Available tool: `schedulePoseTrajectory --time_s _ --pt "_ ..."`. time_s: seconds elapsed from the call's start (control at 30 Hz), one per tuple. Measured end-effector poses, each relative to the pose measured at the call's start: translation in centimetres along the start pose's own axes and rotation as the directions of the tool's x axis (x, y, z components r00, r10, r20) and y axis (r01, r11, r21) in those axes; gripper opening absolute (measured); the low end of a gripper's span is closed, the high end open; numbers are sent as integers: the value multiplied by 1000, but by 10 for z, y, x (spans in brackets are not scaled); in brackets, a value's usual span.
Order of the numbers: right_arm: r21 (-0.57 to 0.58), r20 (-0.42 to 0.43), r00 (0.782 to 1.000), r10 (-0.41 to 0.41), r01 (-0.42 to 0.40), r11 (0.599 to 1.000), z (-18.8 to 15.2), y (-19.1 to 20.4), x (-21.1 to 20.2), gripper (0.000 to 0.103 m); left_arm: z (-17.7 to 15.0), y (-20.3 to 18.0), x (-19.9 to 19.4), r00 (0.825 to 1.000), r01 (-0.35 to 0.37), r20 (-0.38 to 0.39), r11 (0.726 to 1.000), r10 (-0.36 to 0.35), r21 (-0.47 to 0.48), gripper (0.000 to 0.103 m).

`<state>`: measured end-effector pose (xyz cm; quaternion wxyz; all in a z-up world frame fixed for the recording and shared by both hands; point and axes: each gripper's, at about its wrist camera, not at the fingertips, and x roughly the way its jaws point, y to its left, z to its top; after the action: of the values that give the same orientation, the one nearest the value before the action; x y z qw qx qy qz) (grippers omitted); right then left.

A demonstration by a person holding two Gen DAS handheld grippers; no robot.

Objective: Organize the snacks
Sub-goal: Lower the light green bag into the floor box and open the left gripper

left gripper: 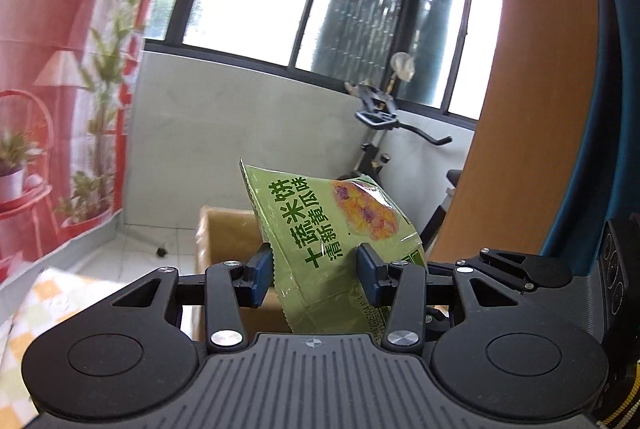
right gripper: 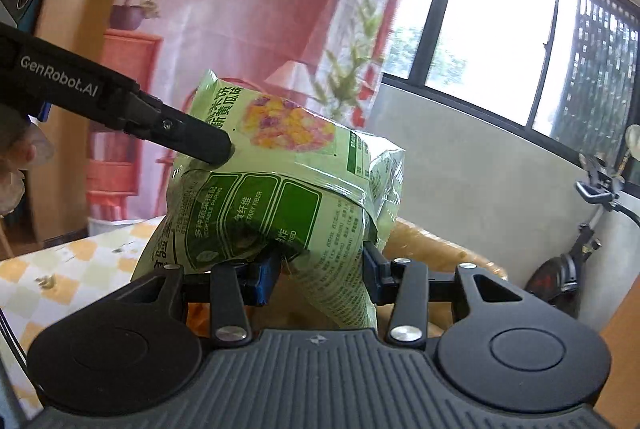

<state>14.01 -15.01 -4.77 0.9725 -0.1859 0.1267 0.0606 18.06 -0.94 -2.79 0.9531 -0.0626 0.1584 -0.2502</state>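
Left wrist view shows the left gripper clamped on the green snack bag, held in the air above the cardboard box. Right gripper pinches the same bag lower down. Pulling the hands apart could tear the thin film, or the slick bag could slip from either grip.

The green snack bag is crinkled, glossy plastic film that catches the window light. Both matt black plastic grippers carry shiny metal screws. The brown cardboard box looks dull and papery.
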Motion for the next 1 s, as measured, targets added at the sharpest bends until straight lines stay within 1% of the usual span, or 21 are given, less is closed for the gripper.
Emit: schedulePoseTrajectory --time_s 0.07,0.2,0.37,0.47,0.63,0.67,0.73,0.8,0.9,1.0 --pt "5 -2 1000 -27 27 1000 6 -12 9 46 8 3 16 1000 20 -16 1000 -20 -4 48" --pt "16 -16 998 -66 66 998 11 -34 31 46 20 12 48 998 34 -45 999 -35 -27 49" --pt "17 -33 994 -105 106 994 10 -52 58 46 31 21 77 997 8 -72 999 -11 -46 49" --pt "34 -52 992 -112 114 993 8 -59 72 46 34 21 90 996 -5 -90 998 -1 -57 49" --pt "111 -82 991 -102 111 988 0 -77 90 46 33 23 104 995 -1 -100 1000 -1 -27 50" --pt "127 -87 991 -101 112 986 -3 -80 92 46 31 23 107 995 -5 -103 1000 3 -18 52" --pt "151 -101 989 -106 121 981 -7 -85 98 46 27 27 115 991 -30 -129 999 28 -13 52" --pt "174 -119 988 -102 122 977 -11 -90 104 46 25 31 123 984 -61 -168 998 58 -14 52" --pt "204 -140 985 -102 130 970 -16 -92 108 46 19 36 124 974 -94 -205 995 96 16 54" --pt "163 -146 983 -109 133 978 -18 -88 105 46 17 44 115 969 -121 -212 992 125 30 56"
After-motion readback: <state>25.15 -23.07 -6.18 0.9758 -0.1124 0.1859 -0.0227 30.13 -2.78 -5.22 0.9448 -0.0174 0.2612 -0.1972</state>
